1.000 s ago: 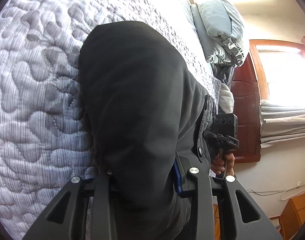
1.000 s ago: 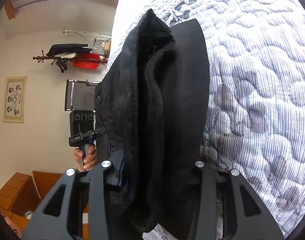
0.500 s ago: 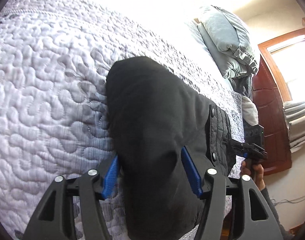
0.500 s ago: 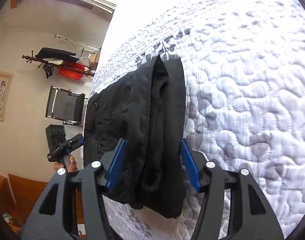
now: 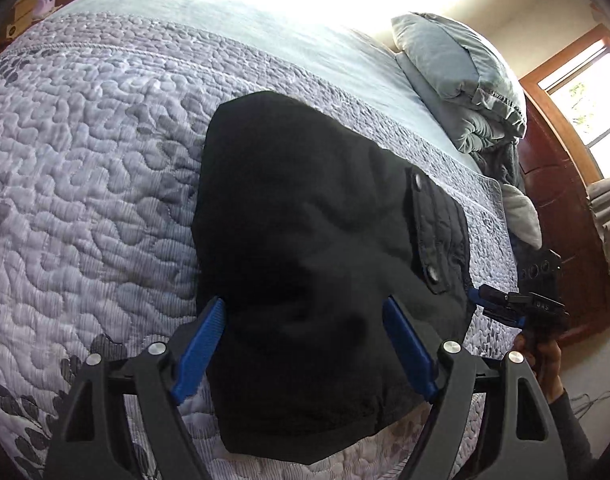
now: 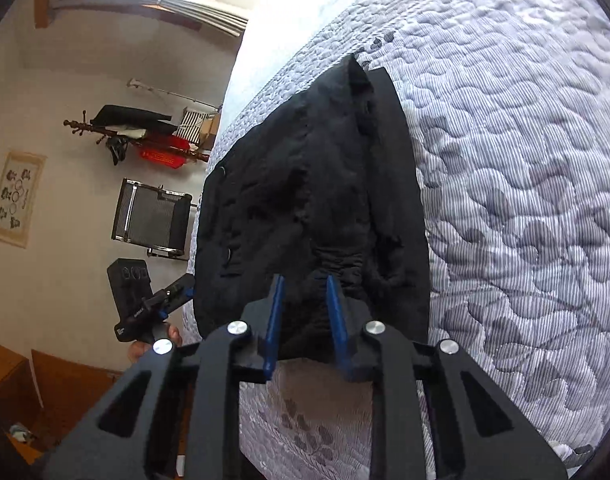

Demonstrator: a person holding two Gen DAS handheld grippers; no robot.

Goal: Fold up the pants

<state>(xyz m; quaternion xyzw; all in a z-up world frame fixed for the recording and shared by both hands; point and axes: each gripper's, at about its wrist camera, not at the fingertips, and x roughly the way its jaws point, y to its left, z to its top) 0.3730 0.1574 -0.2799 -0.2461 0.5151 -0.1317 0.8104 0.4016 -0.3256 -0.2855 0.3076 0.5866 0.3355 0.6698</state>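
The big bed (image 5: 85, 184) has a bumpy gray quilt. The black pants (image 5: 313, 248) lie folded on it, near its edge. Gray pillows (image 5: 457, 76) sit farther up the bed. The left tool (image 5: 305, 344) is spread wide over the pants. The right tool (image 6: 305, 320) is partly closed, its blue pads not gripping the pants.

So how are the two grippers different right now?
The left gripper is open wide, its blue fingers either side of the black pants. The right gripper has its fingers much closer together, at the pants' near edge; whether it pinches them is unclear. Both have blue pads.
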